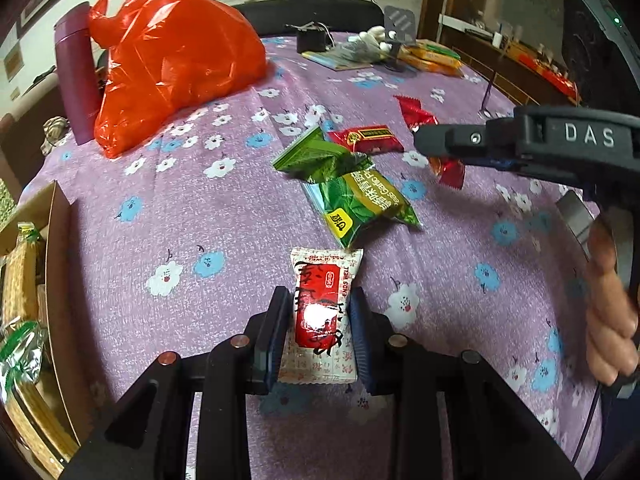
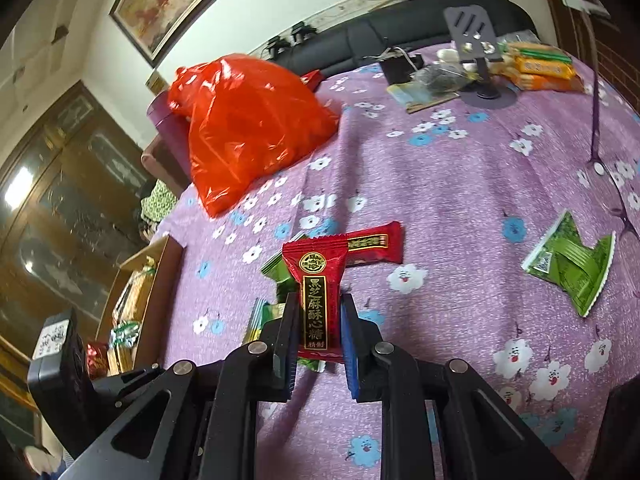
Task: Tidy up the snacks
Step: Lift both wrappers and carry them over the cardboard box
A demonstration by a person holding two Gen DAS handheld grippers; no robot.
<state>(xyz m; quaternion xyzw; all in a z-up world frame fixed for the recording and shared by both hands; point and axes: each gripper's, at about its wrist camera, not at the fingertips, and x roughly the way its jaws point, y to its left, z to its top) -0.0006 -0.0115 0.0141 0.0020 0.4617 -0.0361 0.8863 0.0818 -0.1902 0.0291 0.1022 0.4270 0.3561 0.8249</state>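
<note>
My left gripper (image 1: 320, 312) is shut on a white and red candy packet (image 1: 324, 308), held just above the purple flowered cloth (image 1: 200, 208). My right gripper (image 2: 318, 314) is shut on a dark red candy packet (image 2: 318, 280) with gold lettering, lifted above the cloth; it shows in the left wrist view (image 1: 424, 140) with that red packet (image 1: 448, 170) in it. On the cloth lie green snack packets (image 1: 352, 196), another dark red packet (image 1: 368, 138) and a green packet (image 2: 572, 268) off to the right. A cardboard box (image 1: 56, 216) with snacks stands at the left edge.
A red plastic bag (image 1: 168, 56) and a purple bottle (image 1: 76, 72) stand at the back left. A phone stand (image 2: 476, 40), orange snack packs (image 2: 540, 68), a small black box (image 2: 400, 66) and papers sit at the far end. A thin cable (image 2: 596, 120) runs along the right.
</note>
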